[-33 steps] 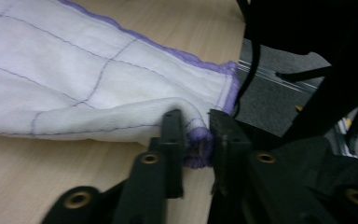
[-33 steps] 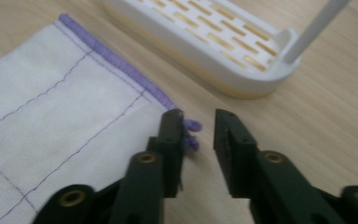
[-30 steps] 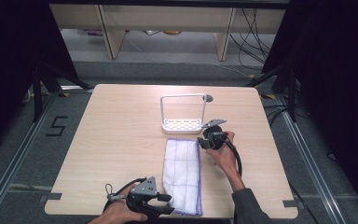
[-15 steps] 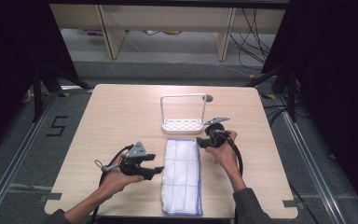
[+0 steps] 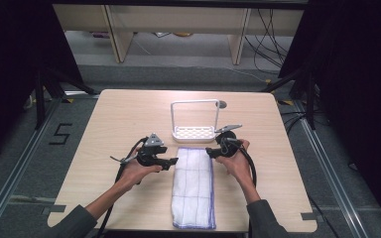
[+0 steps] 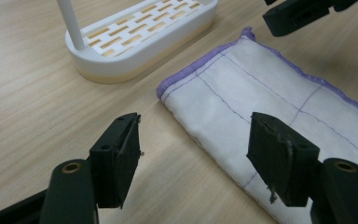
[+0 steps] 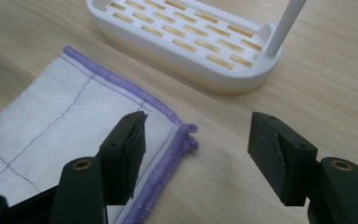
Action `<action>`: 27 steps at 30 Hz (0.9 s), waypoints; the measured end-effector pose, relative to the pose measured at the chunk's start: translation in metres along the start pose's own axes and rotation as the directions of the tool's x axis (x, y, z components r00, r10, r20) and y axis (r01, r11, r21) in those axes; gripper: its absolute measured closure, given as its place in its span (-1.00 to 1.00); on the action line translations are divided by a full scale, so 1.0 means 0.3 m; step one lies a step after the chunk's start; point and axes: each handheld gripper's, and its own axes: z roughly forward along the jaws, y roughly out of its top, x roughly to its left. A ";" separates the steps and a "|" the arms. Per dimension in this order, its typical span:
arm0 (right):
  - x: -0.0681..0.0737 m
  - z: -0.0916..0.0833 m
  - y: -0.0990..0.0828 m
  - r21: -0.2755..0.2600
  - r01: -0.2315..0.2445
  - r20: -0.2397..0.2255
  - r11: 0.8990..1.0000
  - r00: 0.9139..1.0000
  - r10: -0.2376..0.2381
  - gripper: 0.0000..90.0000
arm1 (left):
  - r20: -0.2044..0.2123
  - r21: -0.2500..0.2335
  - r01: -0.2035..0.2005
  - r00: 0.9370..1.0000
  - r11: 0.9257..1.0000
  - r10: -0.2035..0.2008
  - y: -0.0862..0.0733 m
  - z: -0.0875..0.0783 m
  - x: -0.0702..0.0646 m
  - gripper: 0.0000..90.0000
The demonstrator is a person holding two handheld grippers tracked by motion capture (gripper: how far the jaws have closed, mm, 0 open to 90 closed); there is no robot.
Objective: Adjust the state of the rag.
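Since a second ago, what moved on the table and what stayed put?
The left gripper moved from the cloth's near end up along its left edge to the far left corner, its jaws opening, nothing between them. The right gripper kept by the far right corner; its jaws opened too, straddling that corner without pressing. The cloth and white rack stayed put.

The high view hangs above the person's side of the bench (image 5: 129,114), looking forward and down over its whole top. Each tool camera sits low and close, peering along its own black jaws. Both share the folded cloth (image 6: 270,102) and the white rack (image 7: 186,42): the left one has the rack in the upper left of its frame, the right one at upper centre.
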 end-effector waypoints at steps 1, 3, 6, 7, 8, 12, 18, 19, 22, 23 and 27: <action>0.001 0.000 0.001 -0.001 0.001 -0.002 1.000 1.000 -0.001 -0.17 | 0.004 0.019 -0.019 1.000 1.000 0.019 0.001 0.001 0.007 -0.26; 0.002 0.005 0.001 -0.008 0.008 -0.001 1.000 1.000 -0.008 -0.18 | 0.007 0.011 0.004 1.000 1.000 -0.004 0.001 0.020 0.003 -0.26; 0.002 0.005 0.002 0.003 0.001 -0.011 1.000 1.000 -0.001 -0.18 | 0.015 0.018 0.009 1.000 1.000 -0.009 0.010 0.040 0.007 -0.26; 0.000 0.007 0.002 0.002 0.003 -0.013 1.000 1.000 -0.003 -0.19 | 0.015 0.017 0.011 1.000 1.000 -0.011 0.014 0.044 0.008 -0.26; -0.001 0.011 0.002 -0.004 0.001 -0.008 1.000 1.000 -0.001 -0.19 | 0.012 0.013 0.009 1.000 1.000 -0.009 0.019 0.049 0.009 -0.26; -0.009 0.013 0.000 0.000 -0.005 -0.013 1.000 1.000 0.005 -0.19 | 0.013 0.034 -0.015 1.000 0.999 0.014 0.031 0.061 0.012 -0.26; -0.011 0.017 0.000 -0.006 -0.012 -0.027 1.000 1.000 0.012 -0.19 | 0.013 0.025 -0.005 1.000 1.000 0.005 0.050 0.075 0.027 -0.26; -0.012 0.019 0.000 0.002 -0.002 -0.035 1.000 0.999 0.002 -0.19 | 0.007 0.009 0.030 1.000 1.000 -0.030 0.050 0.082 0.024 -0.26; -0.007 0.028 0.003 0.007 -0.004 -0.050 1.000 0.999 0.004 -0.19 | 0.016 0.013 0.035 0.999 0.999 -0.035 0.052 0.093 0.035 -0.26; -0.005 0.035 0.003 -0.005 -0.002 -0.050 1.000 0.999 0.001 -0.19 | 0.013 0.028 0.022 1.000 0.999 -0.022 0.054 0.094 0.042 -0.26; 0.003 0.052 0.009 0.012 0.011 -0.061 1.000 0.998 -0.010 -0.19 | 0.014 0.034 0.034 0.999 0.999 -0.035 0.056 0.104 0.046 -0.26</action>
